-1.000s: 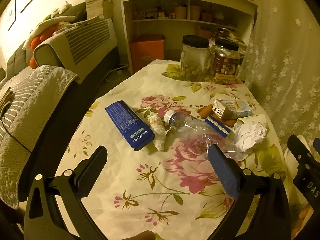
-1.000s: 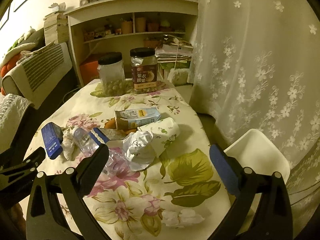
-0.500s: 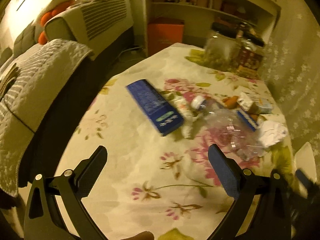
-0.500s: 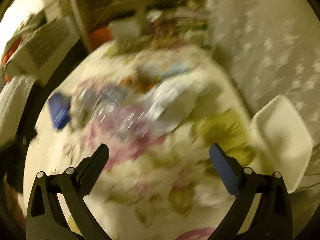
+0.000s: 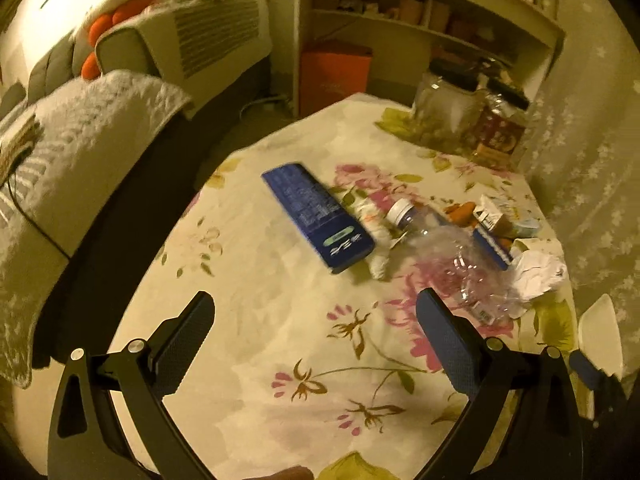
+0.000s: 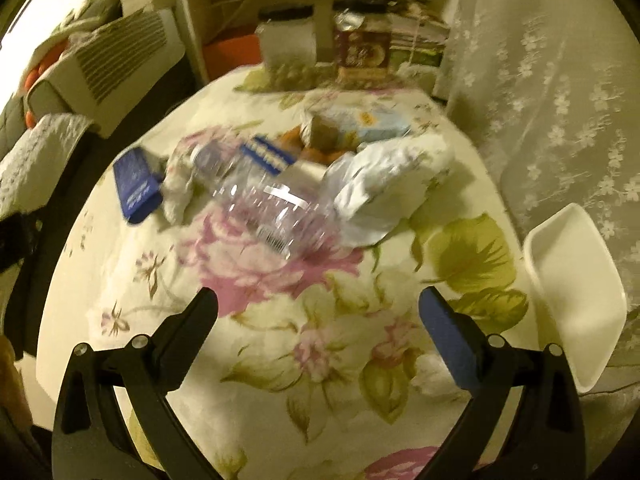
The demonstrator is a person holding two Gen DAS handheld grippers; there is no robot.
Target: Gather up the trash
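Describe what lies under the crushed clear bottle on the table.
Through the crushed clear bottle the floral tablecloth shows pink blooms. Its far side overlaps a blue-striped packet; the rest beneath is hidden.

Clear crinkly plastic bottle (image 5: 452, 256), crumpled white paper (image 5: 538, 276), matt floral cloth (image 5: 280, 320).

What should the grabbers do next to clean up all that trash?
Probably move the right gripper forward to the crushed bottle. Both grippers are open and empty, above bare tablecloth, and the bottle is the nearest trash ahead of it.
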